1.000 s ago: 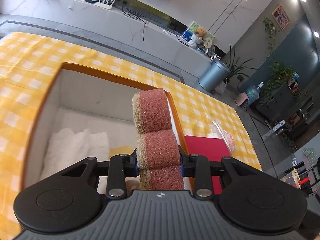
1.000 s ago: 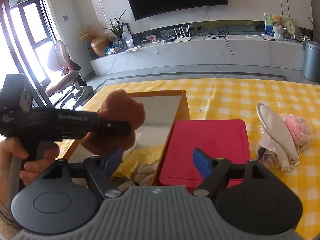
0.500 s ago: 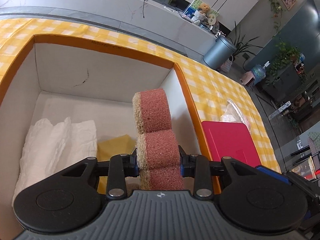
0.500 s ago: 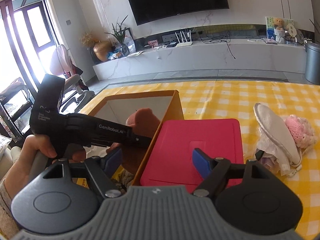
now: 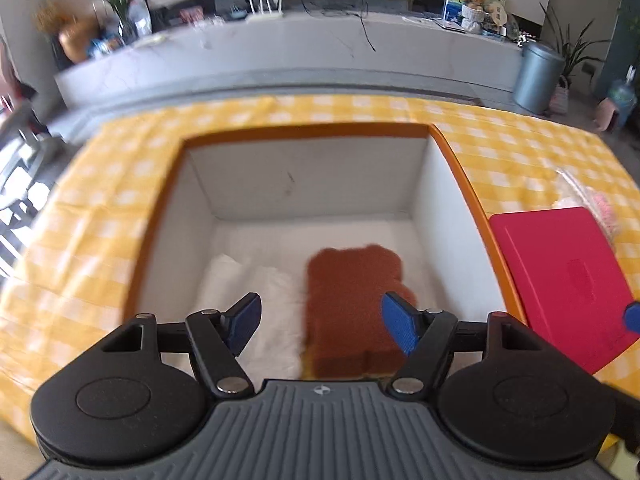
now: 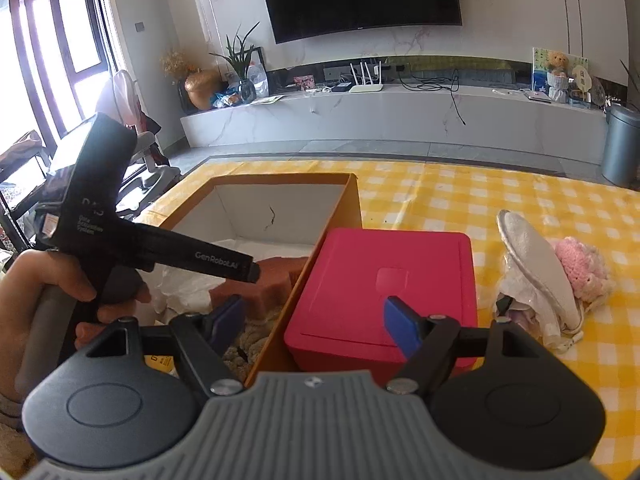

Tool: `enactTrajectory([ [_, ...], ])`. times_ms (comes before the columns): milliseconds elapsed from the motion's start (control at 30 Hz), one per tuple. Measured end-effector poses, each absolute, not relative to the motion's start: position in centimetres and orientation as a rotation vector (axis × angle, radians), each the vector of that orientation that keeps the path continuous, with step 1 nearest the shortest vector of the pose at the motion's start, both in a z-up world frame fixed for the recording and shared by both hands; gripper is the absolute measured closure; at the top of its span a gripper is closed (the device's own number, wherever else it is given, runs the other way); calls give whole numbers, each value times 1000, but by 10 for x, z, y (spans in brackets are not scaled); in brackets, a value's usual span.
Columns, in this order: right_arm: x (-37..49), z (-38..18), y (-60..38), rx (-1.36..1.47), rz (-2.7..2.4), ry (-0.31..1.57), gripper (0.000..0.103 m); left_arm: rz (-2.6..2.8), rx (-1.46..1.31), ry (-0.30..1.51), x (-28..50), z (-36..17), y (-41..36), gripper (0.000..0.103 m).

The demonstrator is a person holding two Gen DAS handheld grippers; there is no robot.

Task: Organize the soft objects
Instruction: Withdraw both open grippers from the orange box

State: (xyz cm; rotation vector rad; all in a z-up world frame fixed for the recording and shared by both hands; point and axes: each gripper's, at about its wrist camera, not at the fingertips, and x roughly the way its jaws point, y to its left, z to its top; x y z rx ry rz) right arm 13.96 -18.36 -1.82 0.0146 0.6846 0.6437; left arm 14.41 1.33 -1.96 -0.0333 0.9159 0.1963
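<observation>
In the box (image 5: 454, 168), blurred sponge (image 5: 352, 300), near end hidden

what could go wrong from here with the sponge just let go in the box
The left gripper, whose jaws have just been opening, hangs right over the brown sponge in the orange box; pulling back carelessly may snag it. The right gripper hovers open over the red lid, close enough to bump the box wall.
</observation>
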Motion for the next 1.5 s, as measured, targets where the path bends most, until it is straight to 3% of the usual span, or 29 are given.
enactTrajectory([
  [300, 133, -7, -185, -9, 614, 669, 26, 174, 118, 751, 100, 24, -15, 19],
  [700, 119, 18, -211, -85, 461, 591, 23, 62, 34, 632, 78, 63, -46, 18],
  [1133, 93, 40, -269, -175, 281, 477, 24, 23, 12, 598, 56, 75, -99, 18],
  [1500, 101, 16, -370, -26, 156, 554, 23, -108, 105, 596, 58, 50, -173, 16],
])
